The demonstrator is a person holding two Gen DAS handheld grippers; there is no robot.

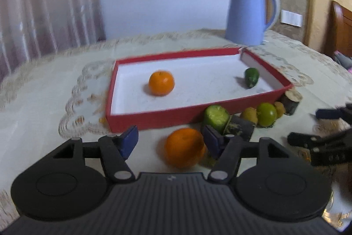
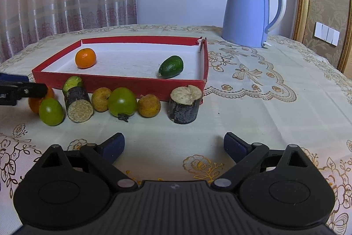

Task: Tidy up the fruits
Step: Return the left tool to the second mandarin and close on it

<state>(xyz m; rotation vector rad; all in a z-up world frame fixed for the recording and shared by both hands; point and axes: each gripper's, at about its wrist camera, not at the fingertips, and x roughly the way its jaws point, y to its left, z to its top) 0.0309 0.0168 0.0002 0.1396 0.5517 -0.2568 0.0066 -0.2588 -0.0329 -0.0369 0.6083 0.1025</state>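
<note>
Left gripper (image 1: pixel 170 142): jaws apart, an orange (image 1: pixel 183 147) lying on the tablecloth (image 1: pixel 44 89) between the blue pads; the right-hand pad sits against or just beside the fruit, the left-hand pad stands clear of it, so no clamp is evident (this view is motion-blurred, and contact cannot be confirmed). Right gripper (image 2: pixel 173 148): jaws wide apart over bare cloth, nothing between them, positioned near the front of the fruit row. Red tray (image 2: pixel 118 82), white inside, lies flat toward the middle of the table; it contains a second orange (image 2: pixel 85 58) near its left end and a dark green oval fruit (image 2: pixel 171 66) toward its right end, the two well apart. Outside the tray, along its near wall, from the right wrist view left to right: a small green fruit (image 2: pixel 51 111), a dark-skinned cut stalk section (image 2: pixel 78 102) lying on its side with a green-fleshed cut piece (image 2: pixel 72 83) behind it, a yellowish-brown fruit (image 2: pixel 101 99), a green tomato (image 2: pixel 122 102) with its stem on, another yellowish-brown fruit (image 2: pixel 149 105), and a second stalk section (image 2: pixel 184 104) standing upright at the tray's near right corner. A blue kettle (image 2: pixel 248 12) stands behind the tray at the far right.
</note>
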